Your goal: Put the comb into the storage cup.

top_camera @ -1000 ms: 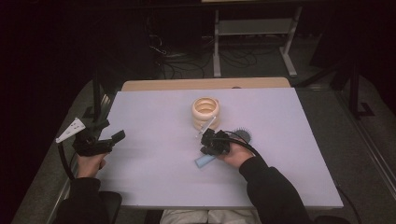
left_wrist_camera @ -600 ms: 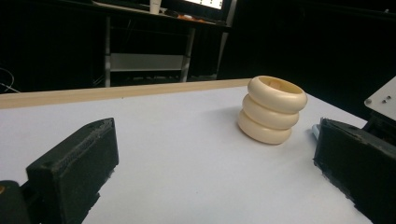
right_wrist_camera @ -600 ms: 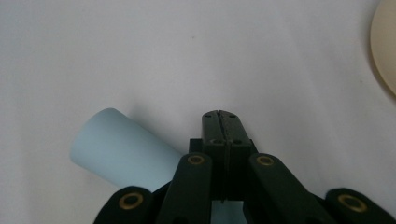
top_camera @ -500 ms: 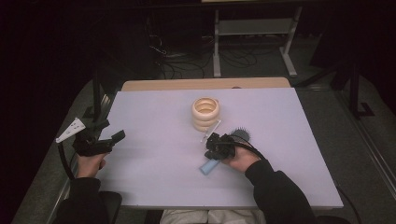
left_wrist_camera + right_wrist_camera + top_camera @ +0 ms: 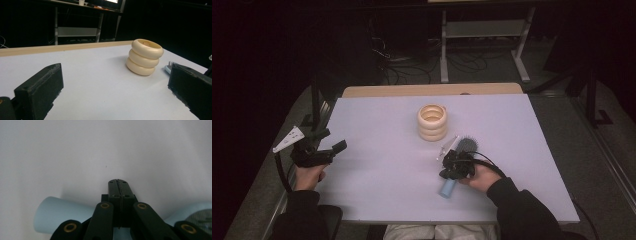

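**Pale blue brush lies under closed right gripper on white table**

Pale blue plastic marks the handle of a hairbrush [image 5: 447, 187] lying on the white table [image 5: 382, 200] toward the person's right, near the front edge. Its dark bristled head points away toward the far side, and its handle end points back toward the person. The right gripper [image 5: 450, 170], held in the person's right hand [image 5: 479, 176], sits directly over the middle of the brush in the high view. In the right gripper view its two black jaws are pressed together with only a thin seam between them, and the blue handle [image 5: 62, 216] passes crosswise beneath the linkage, so the jaws grip nothing; whether the tool touches the brush cannot be told.

A cream holder [image 5: 432, 122] made of three stacked rings stands upright near the table's middle, just beyond the brush head and apart from it. In the left gripper view it [image 5: 145, 57] stands ahead and to the right, with the brush bristles just visible past it.

The left gripper [image 5: 328, 143], held in the left hand [image 5: 308, 175] at the table's left edge, has its jaws spread wide and holds nothing. It is well apart from both holder and brush.

A wooden strip [image 5: 432, 90] runs along the table's far edge.
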Demonstrator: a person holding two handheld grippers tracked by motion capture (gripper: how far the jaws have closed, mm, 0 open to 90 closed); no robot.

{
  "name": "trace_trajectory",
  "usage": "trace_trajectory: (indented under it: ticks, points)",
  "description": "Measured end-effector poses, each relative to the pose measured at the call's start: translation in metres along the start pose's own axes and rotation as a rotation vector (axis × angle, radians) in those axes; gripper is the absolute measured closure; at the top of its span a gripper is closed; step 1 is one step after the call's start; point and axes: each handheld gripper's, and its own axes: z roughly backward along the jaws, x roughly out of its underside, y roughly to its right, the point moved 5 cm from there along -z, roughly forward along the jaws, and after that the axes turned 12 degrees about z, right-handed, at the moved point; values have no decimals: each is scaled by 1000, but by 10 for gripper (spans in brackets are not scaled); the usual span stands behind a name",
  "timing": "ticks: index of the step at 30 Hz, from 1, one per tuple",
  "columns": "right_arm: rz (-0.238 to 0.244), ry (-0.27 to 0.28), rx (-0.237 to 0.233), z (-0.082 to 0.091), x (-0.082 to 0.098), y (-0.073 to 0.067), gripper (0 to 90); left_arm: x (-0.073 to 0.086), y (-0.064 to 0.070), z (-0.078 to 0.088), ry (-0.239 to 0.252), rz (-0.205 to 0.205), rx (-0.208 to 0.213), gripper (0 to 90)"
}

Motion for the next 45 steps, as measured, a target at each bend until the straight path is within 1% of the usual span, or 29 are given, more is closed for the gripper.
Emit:
trace_trajectory:
  ticks: [11, 15, 21, 26, 31, 37, 45]
  points:
    - [-2, -7, -22, 12, 20, -15, 888, 0, 0, 0, 3, 0, -3, 0]
    - [-11, -8, -37, 17, 28, -20, 888, 0, 0, 1, 4, 1, -4, 0]
    - [-34, -7, -42, 24, 40, -23, 889, 0, 0, 1, 5, 0, -8, 0]
    - [-57, -2, -41, 30, 50, -24, 889, 0, 0, 2, 9, 2, -10, 0]
    - [-68, -2, -33, 36, 58, -24, 888, 0, 0, 2, 10, 4, -9, 0]
    - [-91, -1, -12, 44, 69, -21, 889, 0, 0, 2, 9, 5, -9, 0]
    - [-133, -1, 19, 55, 87, -16, 889, 0, 0, 2, 7, 5, -10, 0]
